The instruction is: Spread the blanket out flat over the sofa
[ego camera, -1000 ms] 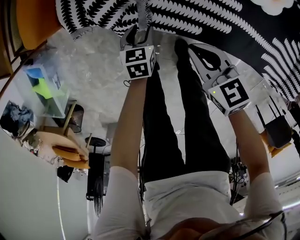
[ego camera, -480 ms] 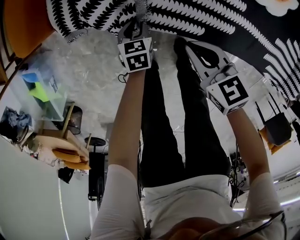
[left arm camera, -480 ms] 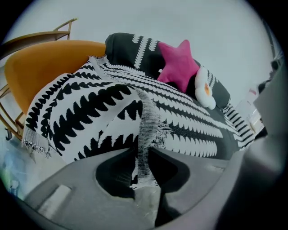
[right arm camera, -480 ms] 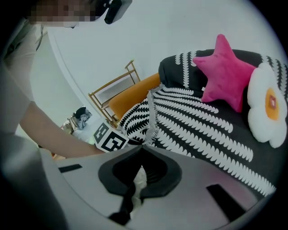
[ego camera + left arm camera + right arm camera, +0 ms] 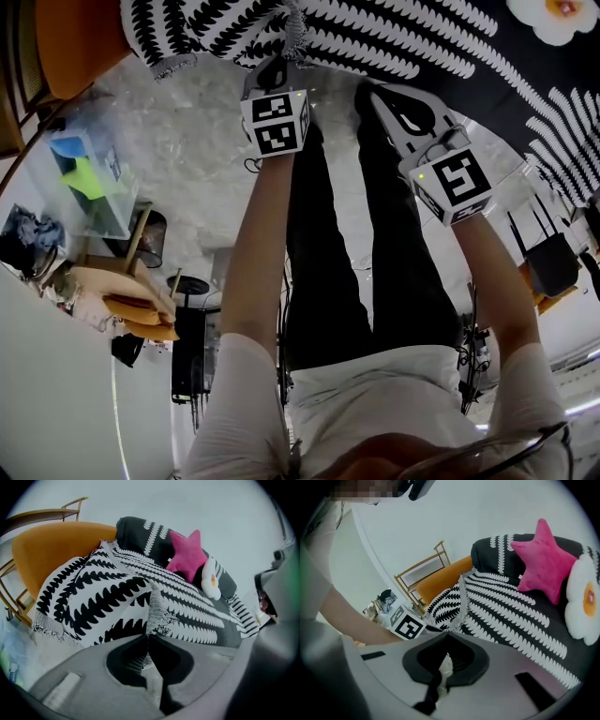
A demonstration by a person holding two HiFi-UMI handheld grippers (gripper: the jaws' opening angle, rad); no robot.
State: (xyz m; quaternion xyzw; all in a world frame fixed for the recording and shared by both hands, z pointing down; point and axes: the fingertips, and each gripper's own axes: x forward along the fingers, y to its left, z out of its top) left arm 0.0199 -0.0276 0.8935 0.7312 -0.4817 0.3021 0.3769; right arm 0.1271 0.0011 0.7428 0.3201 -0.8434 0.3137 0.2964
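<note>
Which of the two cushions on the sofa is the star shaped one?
The pink cushion is the star. The white cushion beside it is rounded, with an orange centre like a fried egg.

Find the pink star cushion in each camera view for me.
Head view: not in it.
Left gripper view: pink star cushion above centre, right of middle.
Right gripper view: upper right.
Shared landmark: the black-and-white blanket, seen in all three.

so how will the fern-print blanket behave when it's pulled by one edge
Probably floppy: the blanket hangs in soft folds over the orange sofa. Likely light, as its fringed edge rises into a thin peak. Tugging may shift the star cushion lying on it.
</note>
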